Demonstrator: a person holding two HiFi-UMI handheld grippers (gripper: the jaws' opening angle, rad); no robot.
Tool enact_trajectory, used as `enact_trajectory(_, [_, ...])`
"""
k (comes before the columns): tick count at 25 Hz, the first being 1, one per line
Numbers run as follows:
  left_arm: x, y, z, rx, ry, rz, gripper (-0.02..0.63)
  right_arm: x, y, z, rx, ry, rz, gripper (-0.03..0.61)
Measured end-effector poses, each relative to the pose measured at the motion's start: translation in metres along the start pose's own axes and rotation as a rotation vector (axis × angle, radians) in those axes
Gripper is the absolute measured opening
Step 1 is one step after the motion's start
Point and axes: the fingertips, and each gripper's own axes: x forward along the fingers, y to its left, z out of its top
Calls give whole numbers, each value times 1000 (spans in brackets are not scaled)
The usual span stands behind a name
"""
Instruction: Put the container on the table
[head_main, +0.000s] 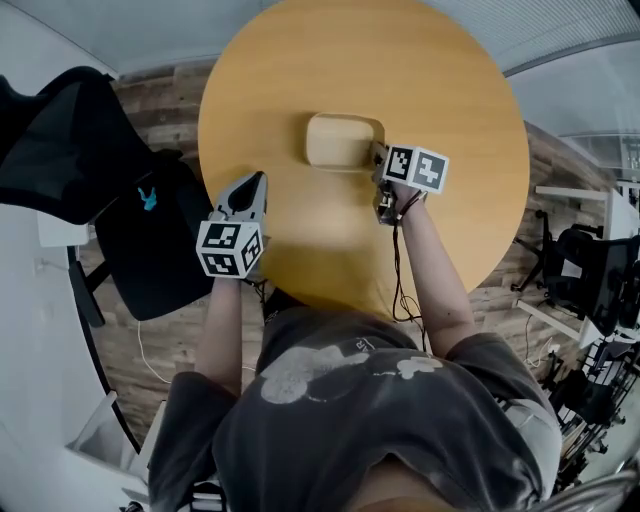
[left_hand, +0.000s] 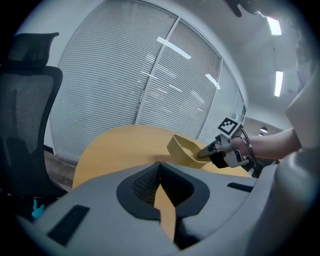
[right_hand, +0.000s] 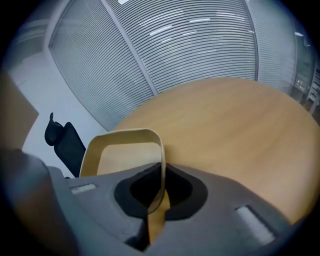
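Observation:
A shallow tan container (head_main: 340, 140) hangs over the middle of the round wooden table (head_main: 460, 90); whether it touches the top I cannot tell. My right gripper (head_main: 379, 162) is shut on its right rim. In the right gripper view the container's thin wall (right_hand: 122, 150) runs down between the closed jaws (right_hand: 161, 175). My left gripper (head_main: 256, 182) is shut and holds nothing, over the table's left edge, well apart from the container. The left gripper view (left_hand: 160, 165) shows the container (left_hand: 184, 149) and the right gripper (left_hand: 212, 151) ahead over the table (left_hand: 120, 145).
A black office chair (head_main: 150, 240) stands close to the table's left side, beside my left gripper, and shows again as the chair (left_hand: 25, 125). Blinds behind glass walls lie beyond the table. Desks and another chair (head_main: 590, 270) stand at the right.

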Motion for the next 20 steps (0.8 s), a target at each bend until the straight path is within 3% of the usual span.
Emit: enact_trajectory(20, [43,48,0,-1,50,-14,-5,85,21,37,-30,36,-138,5])
